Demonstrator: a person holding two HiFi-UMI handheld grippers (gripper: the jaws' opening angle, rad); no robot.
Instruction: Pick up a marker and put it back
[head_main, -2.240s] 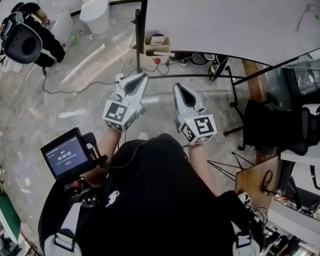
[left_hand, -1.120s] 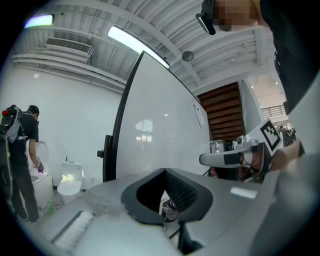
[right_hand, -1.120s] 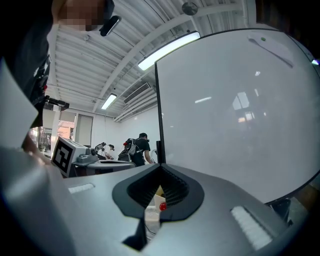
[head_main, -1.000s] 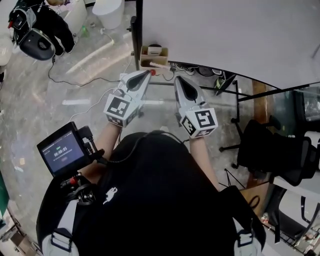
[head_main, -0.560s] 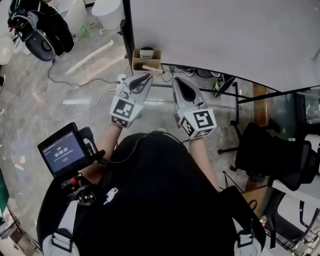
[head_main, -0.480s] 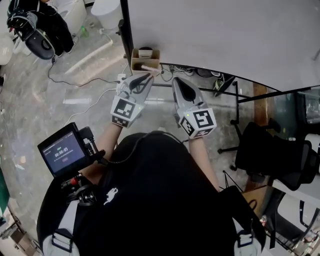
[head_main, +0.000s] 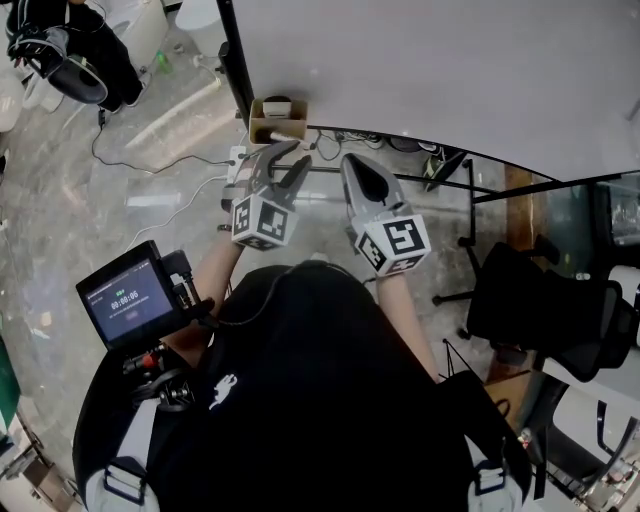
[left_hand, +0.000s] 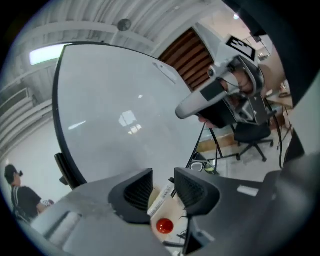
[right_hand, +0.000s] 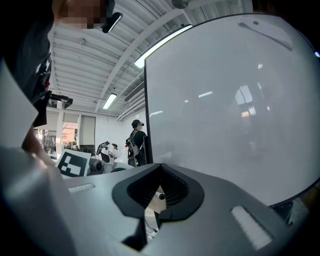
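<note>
Since the earlier frame the left gripper has rolled over and dropped in toward the box. Its jaws were together then; they have just been opening and now stand apart. The right gripper hasn't budged.

The marker lies in the box, white barrel with a printed label, slanted, dark cap toward the board. In the left gripper view I see it through the gap between the two pads, but neither pad touches it. From the head view the tips look just short of the box, so nothing is gripped yet. I read this as the pre-grasp: lined up, spread, ready to push in and close on the barrel. Pick-up not done, put-back not started.

A red knob sits just below the marker, near the box front. I can't tell what it belongs to, and I'd keep the lower jaw off it.

The right gripper's jaws are closed tip to tip and hold nothing. It hovers beside the left one, pointed at the board.

The box hangs at the lower left corner of the whiteboard, beside its dark frame. A small screen is strapped at my left, and a chair stands well off to the right.
</note>
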